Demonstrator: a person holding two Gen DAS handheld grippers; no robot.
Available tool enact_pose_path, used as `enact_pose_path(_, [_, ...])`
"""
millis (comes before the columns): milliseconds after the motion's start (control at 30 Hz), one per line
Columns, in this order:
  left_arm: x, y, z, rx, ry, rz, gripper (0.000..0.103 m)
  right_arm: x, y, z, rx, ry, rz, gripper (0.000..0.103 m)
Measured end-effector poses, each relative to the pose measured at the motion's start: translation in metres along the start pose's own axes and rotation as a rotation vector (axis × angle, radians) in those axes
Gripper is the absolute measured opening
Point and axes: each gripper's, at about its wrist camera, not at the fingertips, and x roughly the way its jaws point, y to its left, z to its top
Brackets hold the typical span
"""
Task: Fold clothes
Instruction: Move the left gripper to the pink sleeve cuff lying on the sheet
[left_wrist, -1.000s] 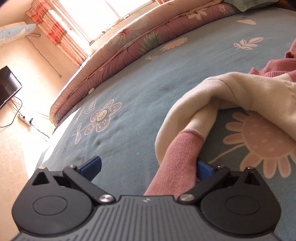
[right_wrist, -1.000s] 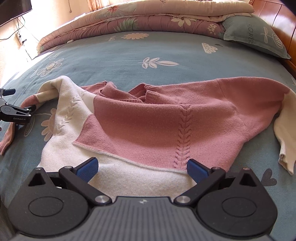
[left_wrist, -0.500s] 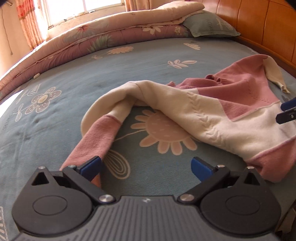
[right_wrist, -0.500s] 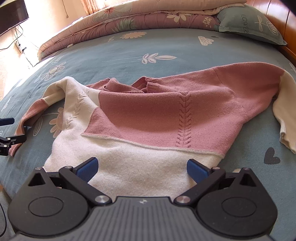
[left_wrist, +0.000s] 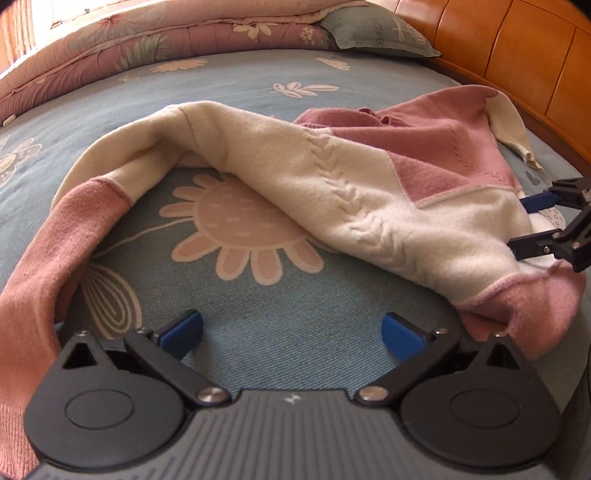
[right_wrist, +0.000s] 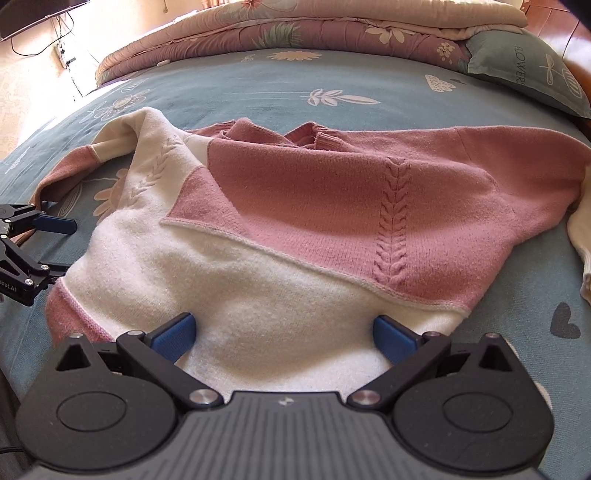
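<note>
Sweater, pink and cream knit, lies spread on the bed, which carries a blue floral sheet. Hem sits at the near edge of the bed; neckline points toward the far edge. 1 sleeve curls out toward the left edge of the bed, cream at the upper part, pink at the cuff end; the cuff end runs down beside the left gripper's housing. The other sleeve trails toward the right edge, cream at its end. Cable-stitch column runs down the pink panel.

Left gripper: fingers spread wide, nothing between them, positioned over bare sheet near the printed pink flower. In the right wrist view the same gripper appears at the left margin, just beside the sweater's side edge; contact cannot be confirmed.

Right gripper: fingers spread wide, straddling the cream lower panel at the hem. Fabric lies between the tips, not pinched. In the left wrist view it shows at the right margin, against the cream fabric.

Folded quilt lies along the far edge of the bed; pillow at the far right corner. Wooden headboard runs along the right edge.
</note>
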Motion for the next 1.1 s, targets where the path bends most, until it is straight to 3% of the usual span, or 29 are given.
enact_pose_path(67, [0.002,-0.006,-0.001,0.034,-0.005,0.033,0.103,0.002,0.002,-0.001,-0.017,-0.002,-0.009,0.103])
enact_pose_path(333, [-0.016,-0.011,-0.006,-0.031,0.004,0.106,0.102,0.001,0.005,-0.006,-0.024,-0.033,-0.025,0.103])
enact_pose_path(533, [-0.069,0.011,-0.043,-0.071,-0.049,0.256,0.1,0.001,0.006,-0.009,-0.026,-0.056,-0.037,0.103])
enact_pose_path(733, [-0.084,0.051,-0.062,-0.145,-0.028,0.352,0.1,0.002,0.009,-0.01,-0.026,-0.064,-0.049,0.103])
enact_pose_path(900, [-0.067,0.063,-0.051,-0.064,-0.017,0.404,0.1,0.002,0.01,-0.009,-0.025,-0.059,-0.056,0.103])
enact_pose_path(1100, [-0.041,0.079,-0.026,0.013,0.022,0.408,0.103,0.002,0.01,-0.008,-0.026,-0.052,-0.059,0.103])
